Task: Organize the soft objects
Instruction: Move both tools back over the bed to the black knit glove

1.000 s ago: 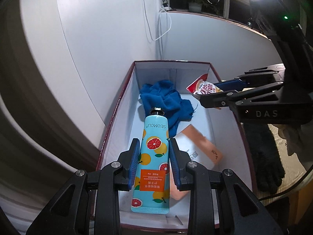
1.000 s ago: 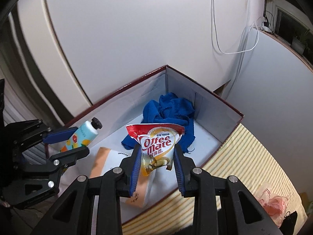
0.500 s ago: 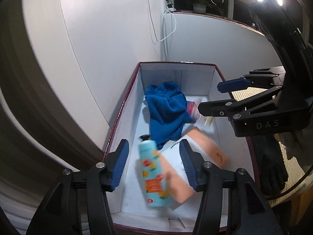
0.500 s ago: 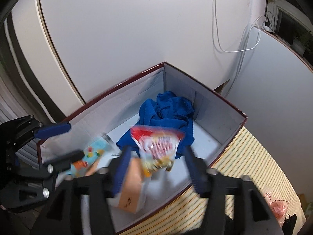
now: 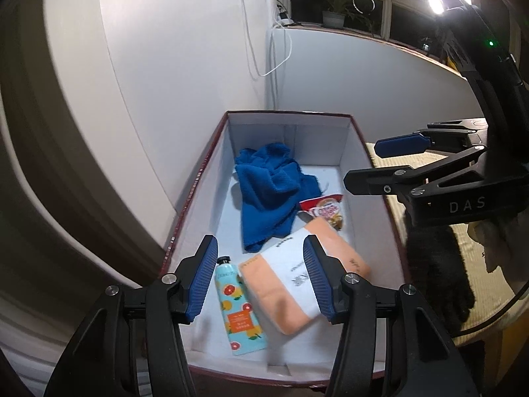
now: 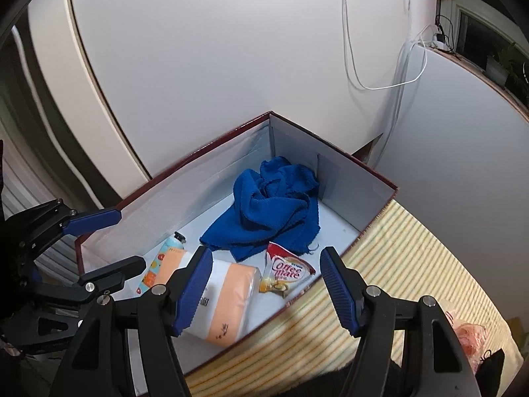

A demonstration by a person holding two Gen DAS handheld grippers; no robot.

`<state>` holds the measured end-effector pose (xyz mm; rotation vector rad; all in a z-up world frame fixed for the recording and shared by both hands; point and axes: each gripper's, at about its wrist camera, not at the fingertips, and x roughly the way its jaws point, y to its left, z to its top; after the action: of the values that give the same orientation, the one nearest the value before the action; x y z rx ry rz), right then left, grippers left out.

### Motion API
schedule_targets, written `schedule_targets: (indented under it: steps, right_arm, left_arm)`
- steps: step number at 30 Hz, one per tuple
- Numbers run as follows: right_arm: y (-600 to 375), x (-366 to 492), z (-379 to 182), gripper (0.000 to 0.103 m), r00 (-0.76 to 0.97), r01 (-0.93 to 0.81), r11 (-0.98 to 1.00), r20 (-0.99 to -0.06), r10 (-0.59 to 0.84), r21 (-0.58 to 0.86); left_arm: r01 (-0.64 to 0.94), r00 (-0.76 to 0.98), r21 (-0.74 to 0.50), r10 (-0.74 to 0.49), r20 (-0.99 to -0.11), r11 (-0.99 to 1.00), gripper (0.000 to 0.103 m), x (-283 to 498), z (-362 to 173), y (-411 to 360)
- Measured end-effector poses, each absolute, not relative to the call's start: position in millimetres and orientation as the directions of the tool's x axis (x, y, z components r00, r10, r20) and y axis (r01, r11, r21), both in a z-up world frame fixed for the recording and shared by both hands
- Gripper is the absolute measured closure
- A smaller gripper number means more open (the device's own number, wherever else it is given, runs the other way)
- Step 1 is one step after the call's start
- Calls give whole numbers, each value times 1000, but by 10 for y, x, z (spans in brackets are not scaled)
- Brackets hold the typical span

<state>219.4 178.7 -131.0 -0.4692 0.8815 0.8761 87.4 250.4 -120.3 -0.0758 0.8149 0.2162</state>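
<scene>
Now both tongs — left tongs and right tongs — stand spread, having just opened; tube and creamer sachet lie in the box.

Left gripper: jaws parted, no longer clamped on the turquoise hand-cream tube printed with citrus slices; nothing between the blue ribbed pads now. Tube released and dropped, now lying flat on the white floor of the maroon-edged cardboard box, cap toward the far end, just beside the peach-and-white soft pack.

Right gripper: jaws likewise opened within the last second, emptied of the red-and-white Coffee-mate sachet. Sachet fallen into the box, now resting on the floor between the peach-and-white pack and the crumpled blue towel, close to the near wall.
</scene>
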Motion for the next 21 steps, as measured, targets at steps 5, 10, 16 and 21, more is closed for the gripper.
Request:
schedule_targets:
  steps: [5, 10, 16, 21]
  right_arm:
    - [1596, 2064, -1173, 39, 336, -812, 583, -814, 474, 5]
    - [1314, 1946, -1036, 39, 333, -797, 602, -802, 496, 41]
    - [831, 1820, -901, 39, 337, -772, 630, -786, 518, 84]
    - [376, 1798, -913, 39, 326, -732, 666, -784, 527, 144]
  left_arm:
    - [-191, 688, -13, 124, -715, 982, 50, 793, -1108, 2353]
    - [-144, 714, -53, 67, -697, 988, 50, 717, -1017, 2109]
    - [-77, 743, -120, -23, -669, 990, 45, 617, -933, 1755]
    - [-4, 737, -151, -99, -669, 989, 44, 624, -975, 1400]
